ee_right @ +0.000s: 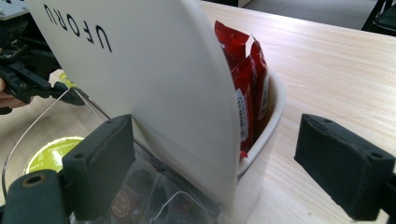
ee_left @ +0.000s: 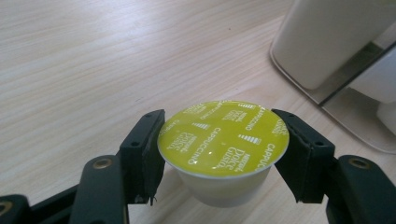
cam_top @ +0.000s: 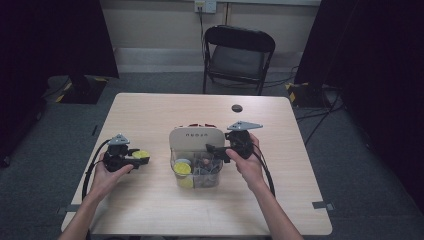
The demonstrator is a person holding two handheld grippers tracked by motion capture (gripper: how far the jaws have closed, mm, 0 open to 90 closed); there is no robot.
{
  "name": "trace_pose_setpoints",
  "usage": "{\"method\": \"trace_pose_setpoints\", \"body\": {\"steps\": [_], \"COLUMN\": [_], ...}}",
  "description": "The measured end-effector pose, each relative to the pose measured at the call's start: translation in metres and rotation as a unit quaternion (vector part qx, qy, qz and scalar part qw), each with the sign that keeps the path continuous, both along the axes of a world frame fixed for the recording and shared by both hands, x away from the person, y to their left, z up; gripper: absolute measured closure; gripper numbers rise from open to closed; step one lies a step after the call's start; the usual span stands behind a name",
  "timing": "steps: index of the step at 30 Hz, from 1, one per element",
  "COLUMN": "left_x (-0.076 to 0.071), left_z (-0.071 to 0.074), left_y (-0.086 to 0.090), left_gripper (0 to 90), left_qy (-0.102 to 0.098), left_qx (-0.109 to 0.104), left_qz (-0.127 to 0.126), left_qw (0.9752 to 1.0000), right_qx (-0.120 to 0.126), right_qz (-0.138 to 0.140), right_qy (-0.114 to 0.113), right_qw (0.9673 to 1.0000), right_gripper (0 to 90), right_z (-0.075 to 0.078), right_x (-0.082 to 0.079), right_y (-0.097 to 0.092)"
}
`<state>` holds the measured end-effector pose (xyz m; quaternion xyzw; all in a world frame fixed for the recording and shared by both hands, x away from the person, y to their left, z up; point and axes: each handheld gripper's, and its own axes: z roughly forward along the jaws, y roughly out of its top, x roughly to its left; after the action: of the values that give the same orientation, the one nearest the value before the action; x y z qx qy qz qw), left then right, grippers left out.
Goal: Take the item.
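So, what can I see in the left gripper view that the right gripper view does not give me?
Left gripper view: the left gripper is shut on a yellow-lidded capsule, and the lid print reads Cappuccino.

Right gripper view: the open right gripper straddles the white organiser, with red sachets standing behind its tall panel and another yellow capsule in the clear section.

Both: the wooden table and the organiser.

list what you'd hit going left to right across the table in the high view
left gripper → yellow-lidded capsule in its jaws → clear container with more capsules → right gripper → bare table
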<state>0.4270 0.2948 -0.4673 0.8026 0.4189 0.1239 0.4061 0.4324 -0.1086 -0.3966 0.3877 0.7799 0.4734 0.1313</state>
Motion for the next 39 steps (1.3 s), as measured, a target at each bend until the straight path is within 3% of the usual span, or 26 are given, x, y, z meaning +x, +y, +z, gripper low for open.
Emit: {"method": "trace_pose_setpoints", "body": {"steps": [3, 16, 17, 23, 26, 30, 39], "left_x": [0.001, 0.007, 0.007, 0.008, 0.008, 0.007, 0.000], "left_z": [-0.003, -0.021, -0.022, -0.023, -0.024, -0.023, -0.016], "left_y": [0.002, 0.001, 0.001, 0.005, 0.005, 0.005, 0.008], "left_gripper": [38.0, 37.9, 37.8, 37.3, 33.3, 27.0, 22.7], "left_qy": [0.000, 0.022, 0.019, 0.024, 0.028, 0.025, 0.021], "left_qx": [-0.004, 0.018, 0.010, 0.000, 0.005, 0.005, -0.001], "left_qz": [0.006, 0.008, 0.011, 0.018, 0.019, 0.017, 0.013], "left_qw": [1.0000, 0.9996, 0.9997, 0.9995, 0.9994, 0.9995, 0.9997], "right_qx": [0.001, 0.000, 0.000, 0.000, 0.000, -0.002, -0.002], "right_qz": [0.001, 0.001, 0.001, 0.001, 0.000, -0.001, -0.003], "right_qy": [0.000, 0.000, 0.001, 0.001, 0.001, -0.001, 0.000], "right_qw": [1.0000, 1.0000, 1.0000, 1.0000, 1.0000, 1.0000, 1.0000], "right_gripper": [11.6, 12.0, 12.0, 11.8, 11.8, 12.0, 12.6], "right_z": [0.000, 0.000, 0.000, 0.000, 0.000, 0.000, 0.000], "right_x": [0.000, 0.000, 0.000, 0.000, 0.000, -0.001, -0.001], "right_y": [0.000, 0.000, 0.000, 0.000, 0.000, 0.001, 0.000]}}
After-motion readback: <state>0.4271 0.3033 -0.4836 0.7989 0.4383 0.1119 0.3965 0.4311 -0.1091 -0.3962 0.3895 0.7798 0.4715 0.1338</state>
